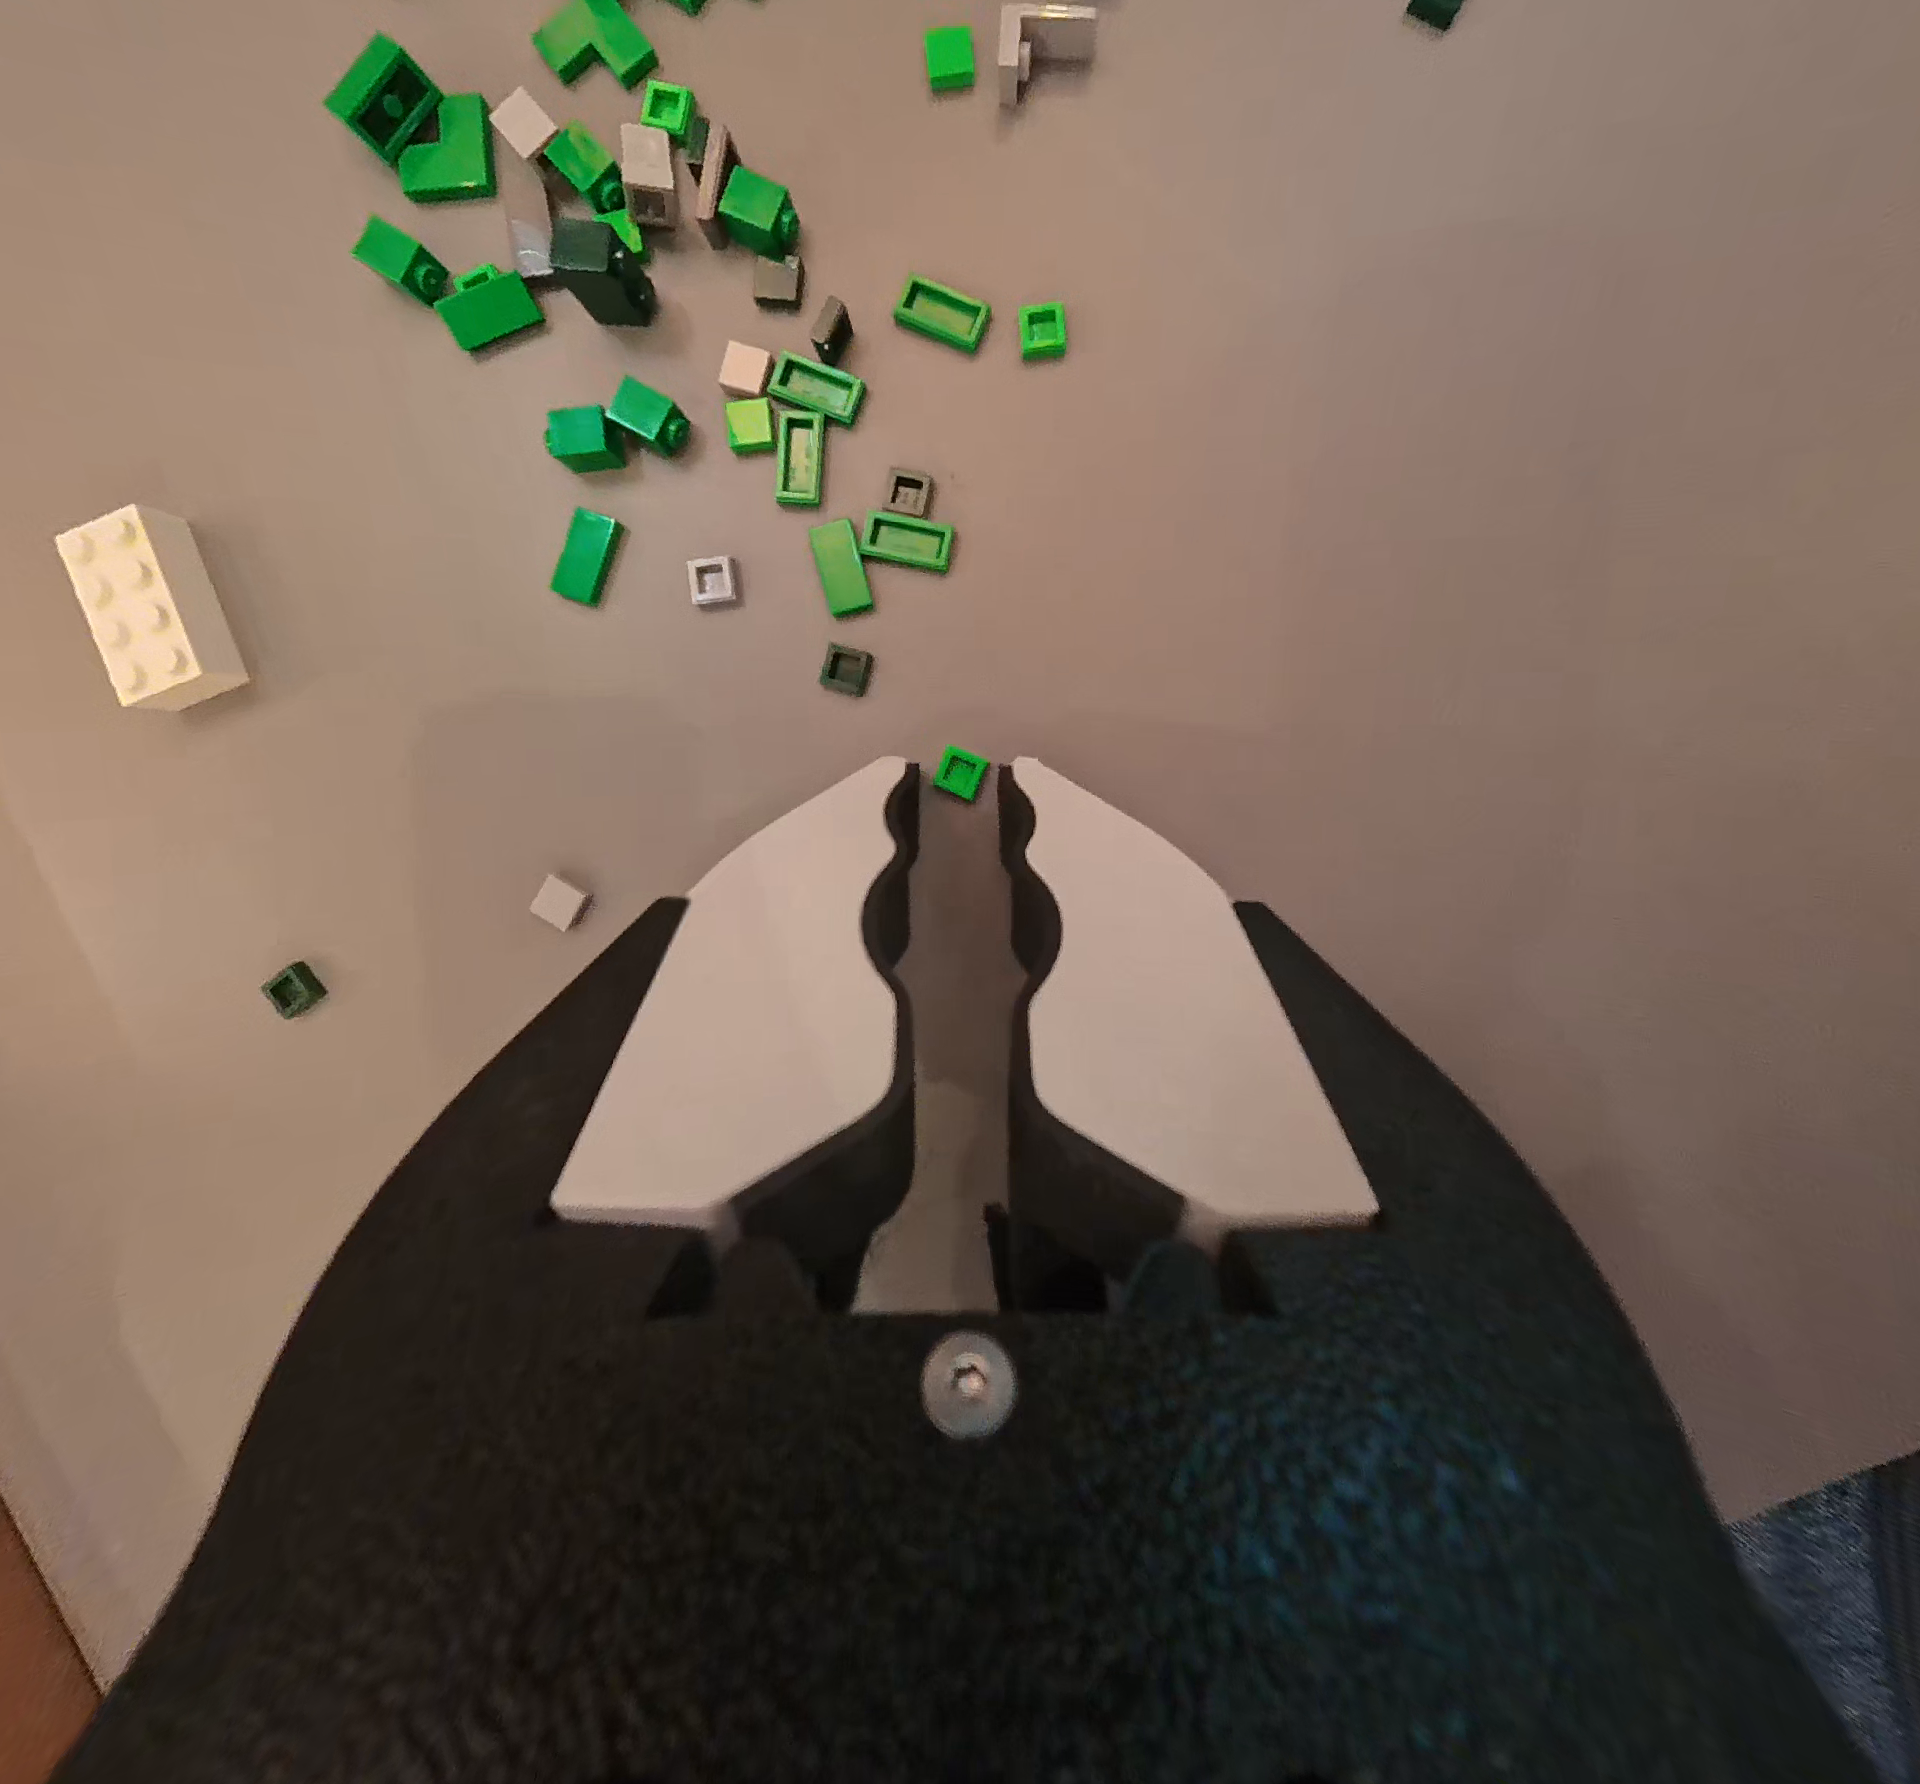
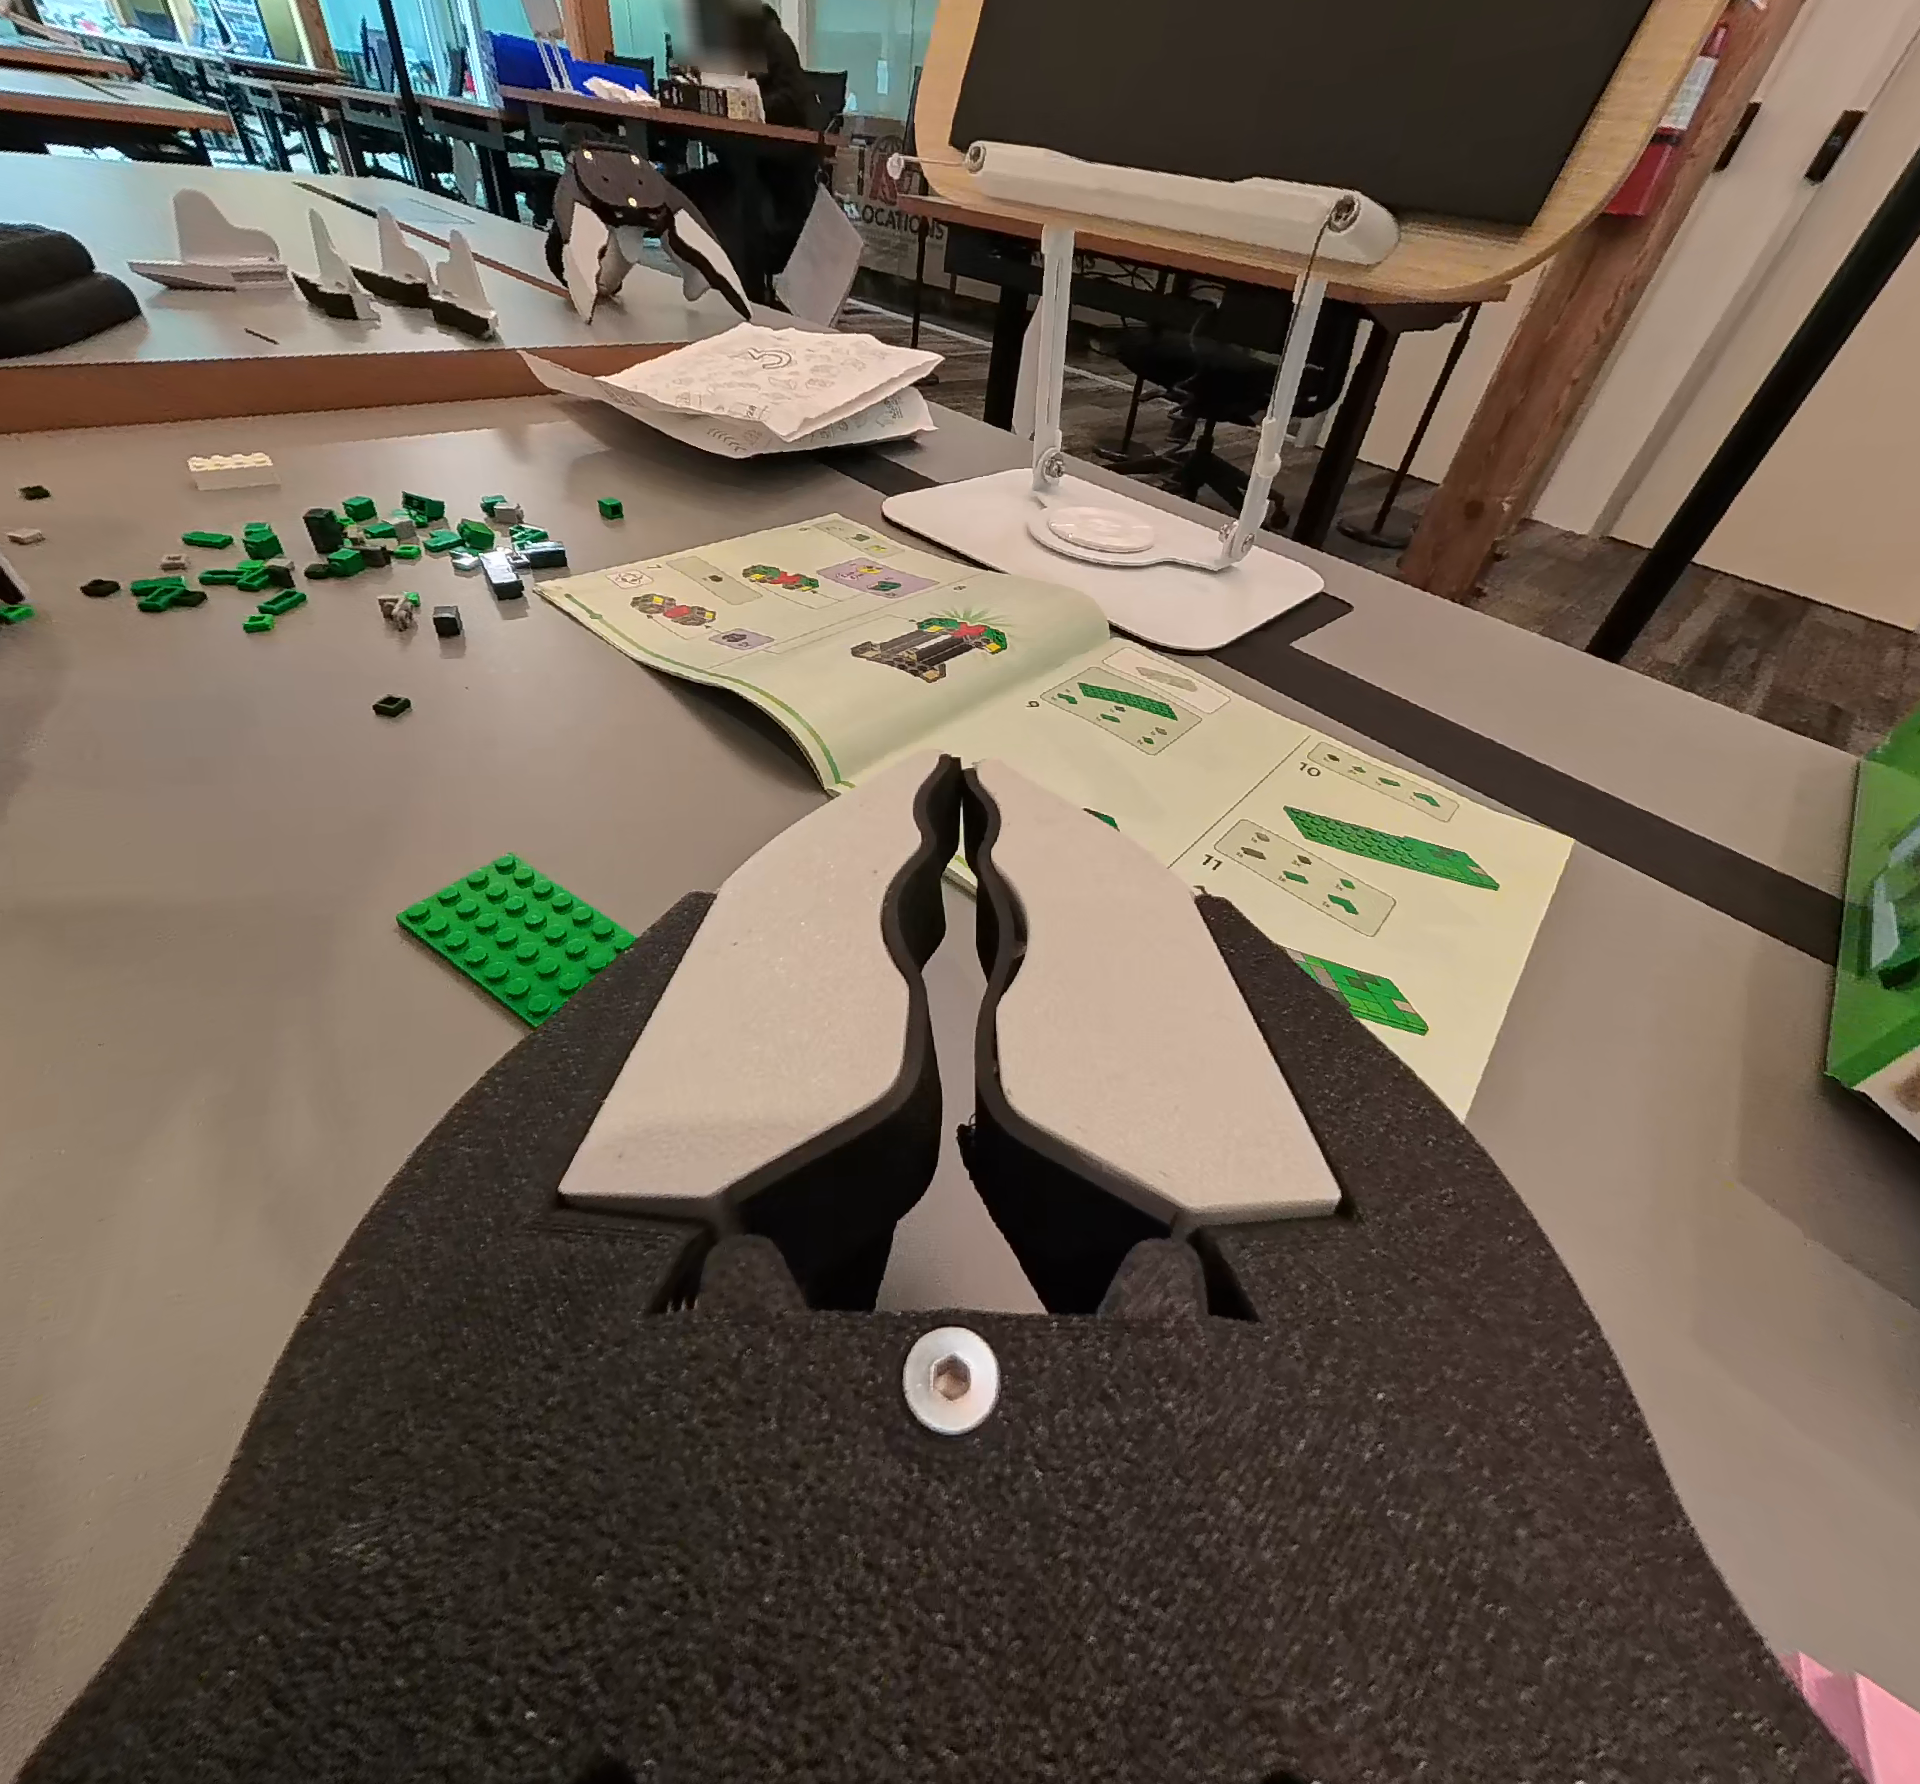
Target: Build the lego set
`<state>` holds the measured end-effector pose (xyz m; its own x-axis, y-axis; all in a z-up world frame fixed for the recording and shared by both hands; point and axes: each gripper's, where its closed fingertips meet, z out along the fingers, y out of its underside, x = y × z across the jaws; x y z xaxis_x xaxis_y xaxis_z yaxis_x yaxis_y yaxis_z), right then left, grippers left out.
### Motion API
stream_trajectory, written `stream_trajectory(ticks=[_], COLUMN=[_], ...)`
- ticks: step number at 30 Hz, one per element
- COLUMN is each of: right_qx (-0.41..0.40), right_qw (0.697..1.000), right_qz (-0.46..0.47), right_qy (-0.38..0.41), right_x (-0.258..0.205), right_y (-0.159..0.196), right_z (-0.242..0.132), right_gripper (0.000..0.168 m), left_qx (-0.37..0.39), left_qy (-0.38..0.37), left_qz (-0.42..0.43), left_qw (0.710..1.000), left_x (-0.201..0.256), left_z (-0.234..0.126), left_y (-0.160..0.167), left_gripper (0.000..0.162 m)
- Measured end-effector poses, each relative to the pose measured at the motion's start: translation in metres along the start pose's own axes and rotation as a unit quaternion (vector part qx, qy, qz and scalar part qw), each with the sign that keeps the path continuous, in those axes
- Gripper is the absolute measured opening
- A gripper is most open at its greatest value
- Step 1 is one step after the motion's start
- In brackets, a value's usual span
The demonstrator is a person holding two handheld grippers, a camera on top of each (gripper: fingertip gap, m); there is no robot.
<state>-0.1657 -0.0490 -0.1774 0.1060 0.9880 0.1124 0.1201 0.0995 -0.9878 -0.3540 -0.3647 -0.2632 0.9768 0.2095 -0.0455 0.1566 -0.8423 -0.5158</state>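
Note:
My left gripper (image 1: pixel 959 770) points down at the grey table, its jaws a narrow gap apart. A small bright green square tile (image 1: pixel 959 775) lies on the table between the fingertips, with a sliver of space on each side. A scatter of green, dark green and grey bricks (image 1: pixel 623 176) lies beyond it and also shows in the right wrist view (image 2: pixel 343 550). My right gripper (image 2: pixel 961 770) is shut and empty, held above the open instruction booklet (image 2: pixel 935 654). A green studded baseplate (image 2: pixel 509 934) lies flat just left of it.
A white 2x4 brick (image 1: pixel 151 607) sits left of the pile. A white stand base (image 2: pixel 1101 550) and crumpled paper bags (image 2: pixel 769 384) lie behind the booklet. A green box (image 2: pixel 1881 924) is at the right edge. The table's edge (image 1: pixel 42 1422) is at the lower left. The grippers' ends are close to 40 centimetres from one another. The right gripper is farther from the white 2x4 brick (image 1: pixel 151 607), some 45 centimetres, than the left, some 12 centimetres. My right wrist view (image 2: pixel 227 466) looks at it from another angle.

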Motion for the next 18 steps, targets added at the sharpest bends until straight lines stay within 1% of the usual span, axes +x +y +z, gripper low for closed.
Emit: stream_trajectory(ticks=[4,12,15,18], right_qx=[0.0,-0.001,0.001,0.003], right_qw=[1.0,1.0,1.0,1.0], right_qz=[0.0,0.002,0.004,0.006], right_qy=[-0.001,-0.003,-0.003,-0.007], right_x=[0.0,-0.001,-0.001,-0.003], right_y=[0.0,0.0,0.0,-0.001], right_z=[0.0,0.001,0.001,0.003], right_gripper=[0.0,0.0,0.0,0.0], left_qx=[-0.001,0.011,0.032,0.086], left_qy=[0.011,0.033,0.034,0.046], left_qz=[0.017,0.027,0.042,0.069], left_qw=[1.0,0.999,0.998,0.993], left_x=[0.003,0.008,0.013,0.03], left_z=[0.0,0.003,0.001,-0.001], left_y=[0.0,-0.006,-0.019,-0.05], left_gripper=[0.008,0.007,0.007,0.007])
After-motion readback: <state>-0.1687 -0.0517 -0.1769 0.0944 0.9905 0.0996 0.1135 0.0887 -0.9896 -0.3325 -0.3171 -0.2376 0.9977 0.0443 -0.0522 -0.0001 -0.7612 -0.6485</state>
